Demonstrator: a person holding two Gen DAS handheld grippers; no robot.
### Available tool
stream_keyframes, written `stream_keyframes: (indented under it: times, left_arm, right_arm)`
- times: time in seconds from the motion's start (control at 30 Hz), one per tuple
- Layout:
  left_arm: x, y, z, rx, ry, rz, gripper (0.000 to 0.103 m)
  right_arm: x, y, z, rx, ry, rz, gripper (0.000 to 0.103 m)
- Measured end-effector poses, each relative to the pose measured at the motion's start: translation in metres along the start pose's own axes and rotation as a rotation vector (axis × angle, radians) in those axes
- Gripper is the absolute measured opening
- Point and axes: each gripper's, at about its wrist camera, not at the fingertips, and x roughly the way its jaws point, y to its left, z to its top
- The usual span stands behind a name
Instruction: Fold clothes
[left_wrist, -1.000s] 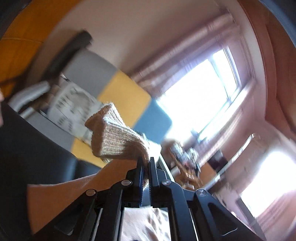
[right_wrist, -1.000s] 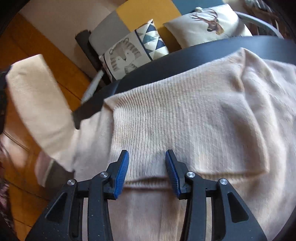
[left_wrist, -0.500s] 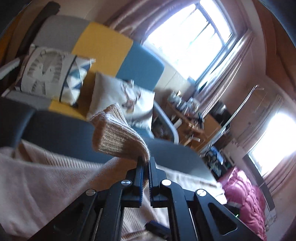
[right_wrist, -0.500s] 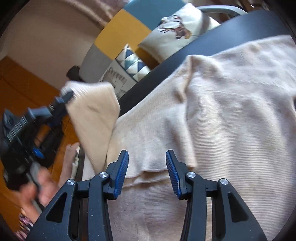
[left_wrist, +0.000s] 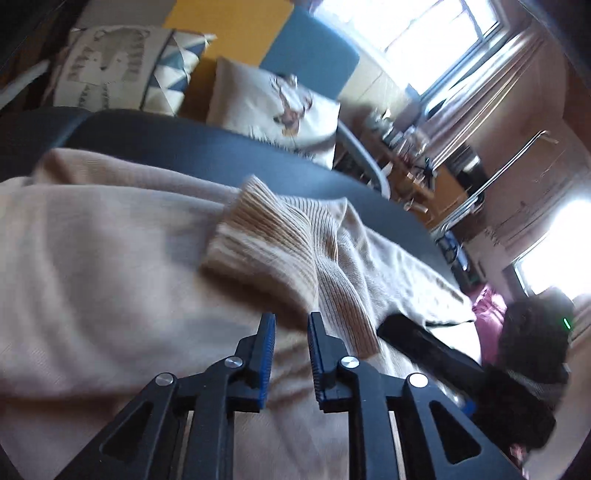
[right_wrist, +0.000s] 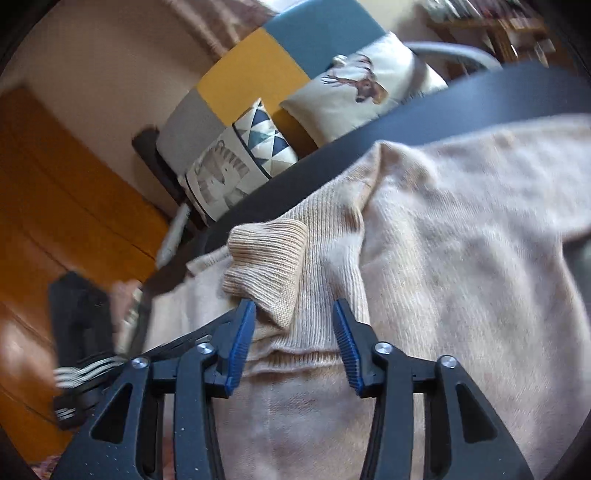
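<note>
A beige knit sweater (left_wrist: 92, 266) (right_wrist: 461, 258) lies spread on a dark table (left_wrist: 221, 151) (right_wrist: 461, 96). One sleeve is folded over the body, and its ribbed cuff (left_wrist: 266, 243) (right_wrist: 266, 258) rests on top. My left gripper (left_wrist: 291, 321) hovers just behind the cuff with its jaws opening; the pads press on nothing. My right gripper (right_wrist: 293, 314) stands over the sweater's ribbed hem, its jaws also opening. The cuff's lower edge lies between its fingertips without being pinched. In the left wrist view the right gripper's black finger (left_wrist: 424, 343) lies on the sweater at the right.
Behind the table stands a sofa in grey, yellow and blue (right_wrist: 258, 70) with a bear cushion (left_wrist: 107, 70) and a deer cushion (left_wrist: 273, 107). A cluttered shelf (left_wrist: 413, 162) and bright windows are at the right. The floor (right_wrist: 55, 206) is orange wood.
My left gripper came down from the air with the cuff, laid it on the sweater body, then parted its jaws and let it go. My right gripper's jaws stand a little wider.
</note>
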Motion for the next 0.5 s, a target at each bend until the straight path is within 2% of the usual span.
stream_keyframes:
  times: [0.13,0.23,0.33,0.5]
  left_arm:
    - [-0.043,0.025,-0.022,-0.007,-0.086,0.066,0.017]
    - [-0.061,0.051,-0.024,-0.055,-0.104,0.137,0.017]
    - [-0.070,0.070,-0.028,-0.074,-0.099,0.236,0.017]
    - [-0.073,0.078,-0.031,-0.058,-0.117,0.304,0.017]
  right_arm:
    - [0.016,0.048,0.011,-0.280,-0.004,-0.112,0.051]
    - [0.040,0.080,0.006,-0.510,0.027,-0.225,0.052]
    - [0.072,0.095,-0.006,-0.664,0.064,-0.363,0.052]
    - [0.088,0.082,-0.002,-0.617,0.081,-0.399,0.052]
